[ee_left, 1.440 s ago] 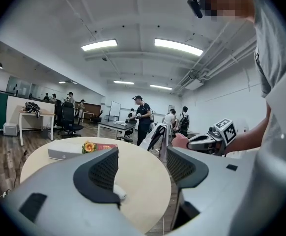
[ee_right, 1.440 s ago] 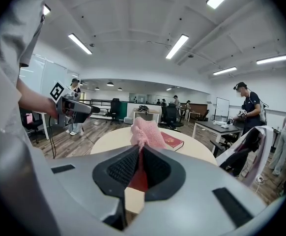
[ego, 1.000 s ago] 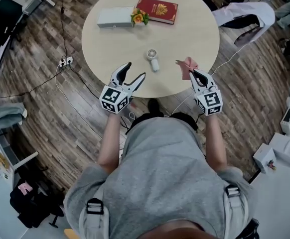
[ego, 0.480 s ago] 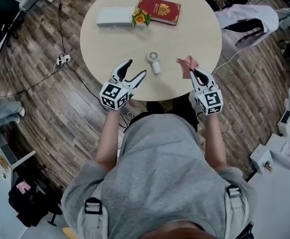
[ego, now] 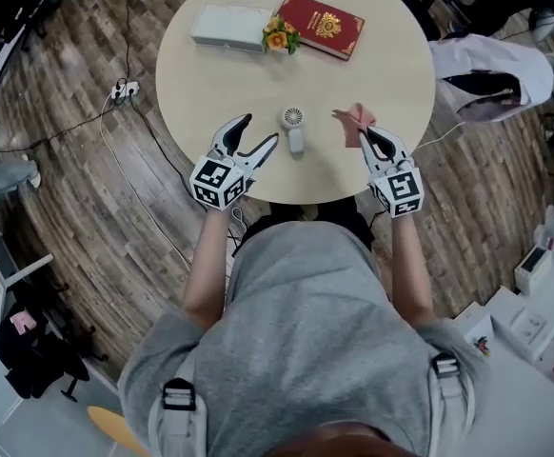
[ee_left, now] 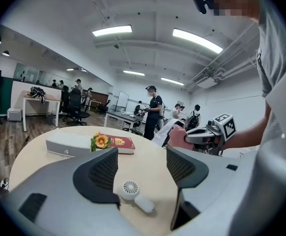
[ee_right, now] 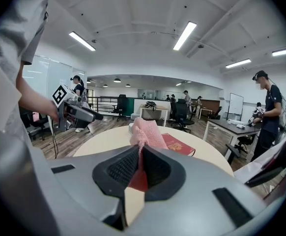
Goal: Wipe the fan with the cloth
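Note:
A small white hand-held fan point(ego: 293, 127) lies flat on the round beige table point(ego: 229, 79), between my two grippers. In the left gripper view the fan point(ee_left: 131, 190) sits just beyond the jaws, low between them. My left gripper point(ego: 261, 131) stands open and empty, its tips just left of the fan. My right gripper point(ego: 365, 134) is shut on a pink cloth point(ego: 356, 122), held above the table to the right of the fan. In the right gripper view the cloth point(ee_right: 147, 133) sticks up out of the closed jaws of the right gripper point(ee_right: 140, 167).
A red book point(ego: 321, 25), a white box point(ego: 227, 27) and a small orange flower point(ego: 279, 36) lie at the table's far side. A chair draped with a white garment point(ego: 491, 69) stands at the right. A power strip point(ego: 125, 90) and cables lie on the floor at the left.
Both grippers have moved a little farther over the table towards the fan. The cloth stays clamped in the right one and the left jaws stay equally wide.

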The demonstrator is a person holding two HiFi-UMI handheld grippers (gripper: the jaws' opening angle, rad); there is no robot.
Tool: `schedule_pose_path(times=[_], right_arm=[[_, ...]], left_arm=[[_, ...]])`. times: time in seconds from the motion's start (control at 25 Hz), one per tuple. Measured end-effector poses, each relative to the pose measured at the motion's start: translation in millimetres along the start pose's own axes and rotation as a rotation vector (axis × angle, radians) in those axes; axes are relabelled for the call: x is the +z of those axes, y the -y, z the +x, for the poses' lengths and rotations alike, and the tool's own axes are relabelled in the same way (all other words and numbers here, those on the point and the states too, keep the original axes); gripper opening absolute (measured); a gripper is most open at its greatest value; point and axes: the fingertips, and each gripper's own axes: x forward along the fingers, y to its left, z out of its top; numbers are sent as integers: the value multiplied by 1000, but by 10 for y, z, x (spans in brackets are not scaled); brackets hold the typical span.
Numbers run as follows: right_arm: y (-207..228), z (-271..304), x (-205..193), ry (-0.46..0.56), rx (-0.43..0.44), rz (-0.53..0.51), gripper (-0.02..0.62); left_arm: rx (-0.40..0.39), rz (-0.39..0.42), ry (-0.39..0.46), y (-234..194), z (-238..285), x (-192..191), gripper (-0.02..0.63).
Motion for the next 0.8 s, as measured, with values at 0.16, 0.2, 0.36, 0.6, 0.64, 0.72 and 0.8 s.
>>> schedule_pose_path(times=[0.16,0.2,0.36,0.6,0.64,0.72,0.8], right_arm=[[205,126,-58,-30,72,-11,29],[267,157,-75,-36,86,-11,30],[489,229,-234,-73,136,-11,29],[729,336,-374,-76,188,83,29],[748,369,-384,-81,199,69,29],[763,437,-397,-87,236,56,29],[768,503,-408,-88,278,71,29]], left_arm=[[64,-45,-4,-61,189,-46,308],[76,-50,-11,-84,246,-66,308],[120,-92,-18,-153,461,-153,308],[172,-135,-51,-147,716,-369,313],[182,-141,-57,-150,756,-412,313],[202,-156,-67,-156,828,-496,316],[222,-167,-79,-166,887,-580,319]])
